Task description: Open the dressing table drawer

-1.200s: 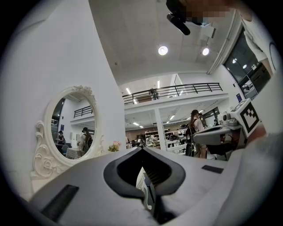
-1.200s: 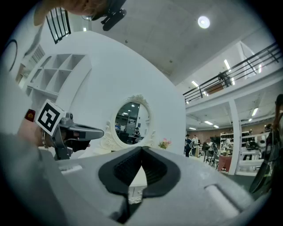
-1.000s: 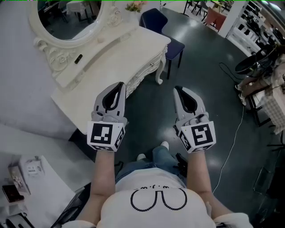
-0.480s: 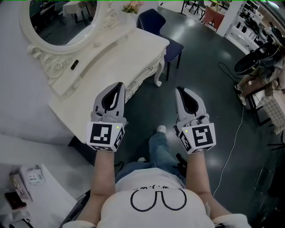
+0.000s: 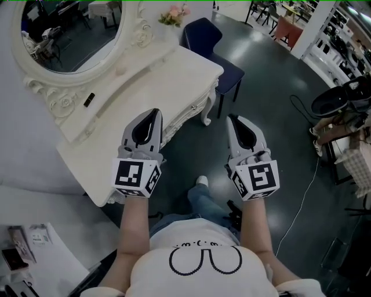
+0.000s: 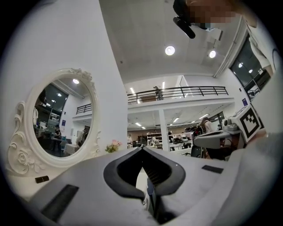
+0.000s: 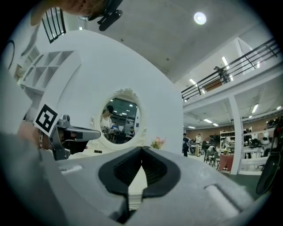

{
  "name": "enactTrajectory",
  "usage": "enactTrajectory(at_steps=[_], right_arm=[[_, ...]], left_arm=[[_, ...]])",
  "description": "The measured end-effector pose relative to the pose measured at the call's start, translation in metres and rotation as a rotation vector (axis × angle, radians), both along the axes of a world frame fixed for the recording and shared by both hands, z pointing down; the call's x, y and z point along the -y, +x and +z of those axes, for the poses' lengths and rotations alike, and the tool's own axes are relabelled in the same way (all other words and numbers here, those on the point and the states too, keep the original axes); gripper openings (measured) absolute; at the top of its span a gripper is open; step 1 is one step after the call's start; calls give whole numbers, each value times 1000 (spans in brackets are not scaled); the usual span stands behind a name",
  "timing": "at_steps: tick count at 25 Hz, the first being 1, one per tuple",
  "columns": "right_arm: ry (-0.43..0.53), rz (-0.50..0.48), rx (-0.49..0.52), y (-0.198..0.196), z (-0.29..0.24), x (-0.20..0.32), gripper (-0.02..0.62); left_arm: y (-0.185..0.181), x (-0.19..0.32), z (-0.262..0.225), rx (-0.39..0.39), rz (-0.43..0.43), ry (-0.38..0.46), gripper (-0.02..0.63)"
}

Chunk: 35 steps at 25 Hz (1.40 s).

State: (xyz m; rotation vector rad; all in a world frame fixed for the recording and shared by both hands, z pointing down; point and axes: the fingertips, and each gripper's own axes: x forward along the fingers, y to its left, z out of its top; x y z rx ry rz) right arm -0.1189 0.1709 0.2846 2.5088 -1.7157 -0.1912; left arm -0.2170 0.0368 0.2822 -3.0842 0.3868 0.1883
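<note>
The white dressing table [image 5: 145, 87] with its oval mirror [image 5: 69, 35] fills the upper left of the head view. Its carved drawer front [image 5: 186, 111] faces the dark floor, just right of my left gripper. My left gripper [image 5: 153, 112] hangs over the table's front edge, shut and empty. My right gripper [image 5: 231, 118] is level with it over the floor, right of the table, also shut with nothing in it. In the left gripper view the closed tips [image 6: 142, 148] point past the mirror [image 6: 57, 119]. The right gripper view shows its closed tips [image 7: 142, 148] and the left gripper [image 7: 73, 132] beside the mirror [image 7: 118, 121].
A dark blue chair [image 5: 215, 43] stands at the table's far end, with pink flowers [image 5: 174, 14] behind it. A small black object [image 5: 88, 100] lies on the table's raised shelf. The person's shoe [image 5: 201, 181] is on the floor below. A cable [image 5: 301, 191] and racks lie to the right.
The person has stepped forward, so the table now lies closer and further under the left gripper. Both grippers travelled along side by side and stayed shut.
</note>
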Motion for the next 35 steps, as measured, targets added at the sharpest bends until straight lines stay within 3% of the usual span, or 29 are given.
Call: enactTrajectory(at_steps=[10, 20, 27, 35], right_arm=[[-25, -116, -12, 113, -6, 43, 0], [-47, -142, 15, 185, 13, 79, 0], [-71, -155, 25, 236, 28, 131, 0], [-118, -212, 34, 304, 46, 227, 0]], left_arm=[[116, 29, -3, 16, -71, -3, -2], [179, 68, 14, 50, -158, -13, -2], [220, 131, 31, 68, -221, -43, -2], [276, 220, 57, 82, -293, -88, -2]])
